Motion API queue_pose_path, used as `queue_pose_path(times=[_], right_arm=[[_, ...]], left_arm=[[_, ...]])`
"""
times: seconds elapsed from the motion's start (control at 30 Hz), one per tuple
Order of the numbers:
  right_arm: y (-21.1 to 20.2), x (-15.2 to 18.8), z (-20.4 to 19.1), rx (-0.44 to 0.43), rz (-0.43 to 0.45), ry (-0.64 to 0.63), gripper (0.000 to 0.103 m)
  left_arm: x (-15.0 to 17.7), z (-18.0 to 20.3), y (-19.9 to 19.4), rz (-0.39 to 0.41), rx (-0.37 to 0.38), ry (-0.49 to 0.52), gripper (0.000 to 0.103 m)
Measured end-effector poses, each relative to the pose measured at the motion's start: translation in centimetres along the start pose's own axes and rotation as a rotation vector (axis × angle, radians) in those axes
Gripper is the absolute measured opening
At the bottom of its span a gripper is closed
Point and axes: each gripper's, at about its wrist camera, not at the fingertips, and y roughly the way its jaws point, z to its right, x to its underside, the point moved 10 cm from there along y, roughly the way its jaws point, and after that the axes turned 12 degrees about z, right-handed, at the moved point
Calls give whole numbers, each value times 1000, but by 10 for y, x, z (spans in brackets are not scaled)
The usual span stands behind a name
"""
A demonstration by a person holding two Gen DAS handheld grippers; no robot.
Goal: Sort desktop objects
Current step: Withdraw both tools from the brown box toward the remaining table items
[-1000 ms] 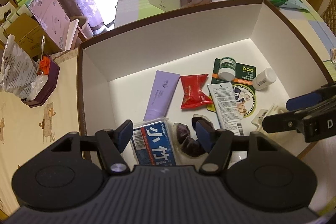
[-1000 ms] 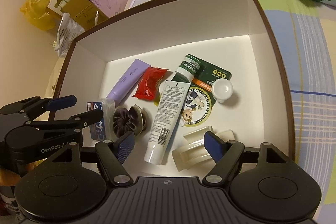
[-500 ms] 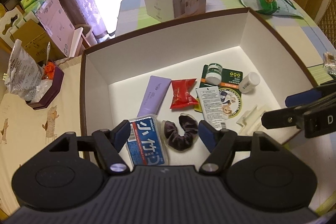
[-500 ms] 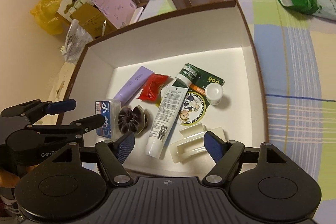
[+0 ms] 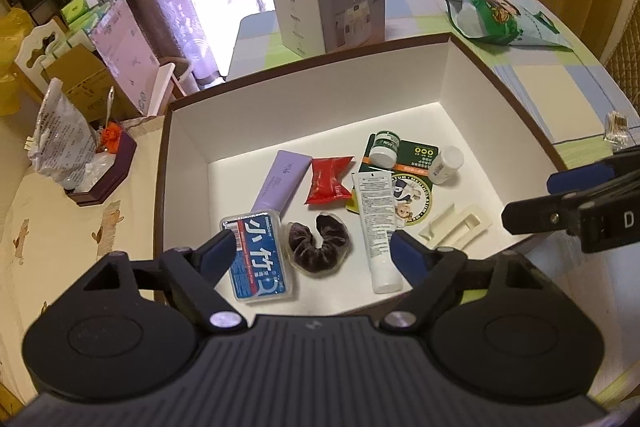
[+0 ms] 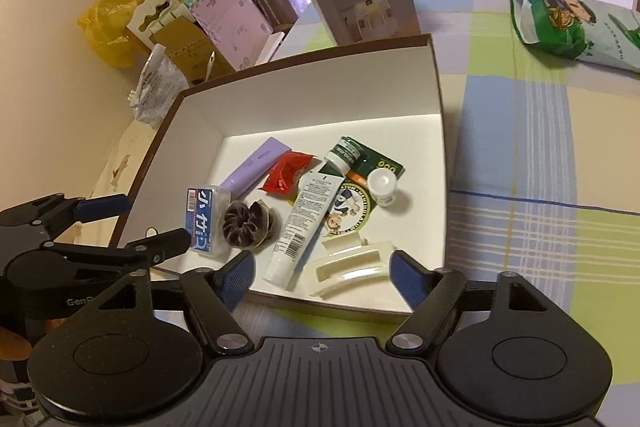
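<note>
A brown-rimmed white box (image 5: 496, 83) (image 6: 438, 99) holds several items: a blue floss case (image 5: 258, 259) (image 6: 202, 217), a dark scrunchie (image 5: 320, 245) (image 6: 248, 225), a white tube (image 5: 378, 223) (image 6: 306, 223), a purple tube (image 5: 282, 179), a red sachet (image 5: 328, 181), a cream hair clip (image 5: 456, 225) (image 6: 352, 267), a green card (image 5: 416, 163) and two small jars. My left gripper (image 5: 314, 257) is open and empty above the box's near edge. My right gripper (image 6: 320, 269) is open and empty above the near right corner.
A humidifier carton (image 5: 328, 11) stands behind the box. A green snack bag (image 5: 504, 17) lies on the checked tablecloth at back right. A dark tray with bags (image 5: 100, 171) and cartons sit to the left.
Both grippers have pulled up and back from the box, so more of the box and table shows. Both stay open and empty. The items in the box have not moved.
</note>
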Motion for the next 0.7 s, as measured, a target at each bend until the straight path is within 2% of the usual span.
queue_pose_path(times=[0.03, 0.13, 0.43, 0.7], right_arm=[[-3, 0, 2, 5, 12, -7, 101], [-10, 1, 5, 9, 31, -47, 102], [-13, 13, 19, 7, 3, -44, 102], [-26, 25, 37, 12, -5, -29, 102]], left_arm=[[0, 1, -3, 2, -2, -3, 85], [4, 5, -10, 3, -6, -13, 87], [19, 10, -24, -17, -34, -37, 88], [28, 31, -32, -29, -22, -31, 89]])
